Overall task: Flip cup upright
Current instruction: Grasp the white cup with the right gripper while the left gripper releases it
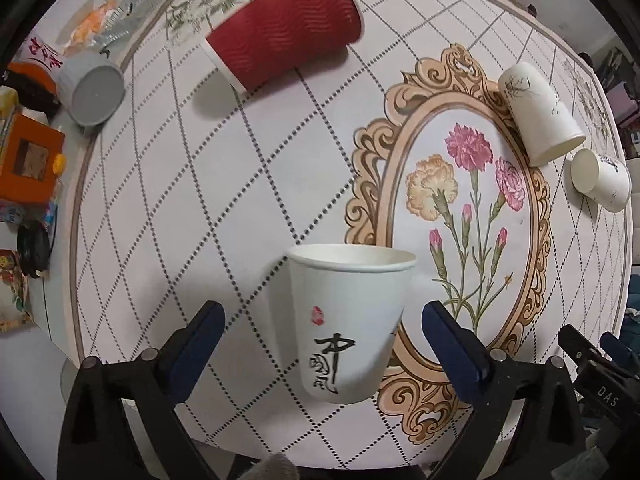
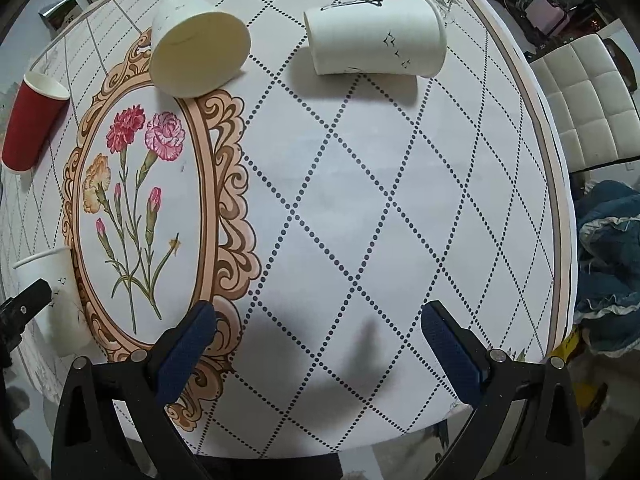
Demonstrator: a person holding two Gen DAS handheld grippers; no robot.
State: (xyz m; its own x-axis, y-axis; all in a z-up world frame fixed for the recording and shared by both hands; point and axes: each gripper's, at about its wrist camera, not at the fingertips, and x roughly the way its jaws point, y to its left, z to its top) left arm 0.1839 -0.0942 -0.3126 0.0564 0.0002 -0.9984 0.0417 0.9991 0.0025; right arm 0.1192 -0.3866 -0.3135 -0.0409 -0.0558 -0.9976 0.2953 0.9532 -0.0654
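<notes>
A white paper cup with black calligraphy (image 1: 348, 320) stands upright on the table between the fingers of my left gripper (image 1: 324, 328). The jaws are open and stand clear of the cup on both sides. The same cup shows at the left edge of the right wrist view (image 2: 56, 300). My right gripper (image 2: 320, 332) is open and empty above the tablecloth. A red ribbed cup (image 1: 284, 28) lies on its side at the back. Two white cups (image 1: 540, 112) (image 1: 600, 180) lie on their sides at the right; they also show in the right wrist view (image 2: 200, 52) (image 2: 376, 36).
The round table (image 2: 360, 200) has a checked cloth with a flower medallion (image 1: 468, 208). A grey cup (image 1: 92, 88), an orange box (image 1: 28, 160) and clutter sit at the left. A white chair (image 2: 588, 108) and blue cloth (image 2: 612, 260) lie beyond the right edge.
</notes>
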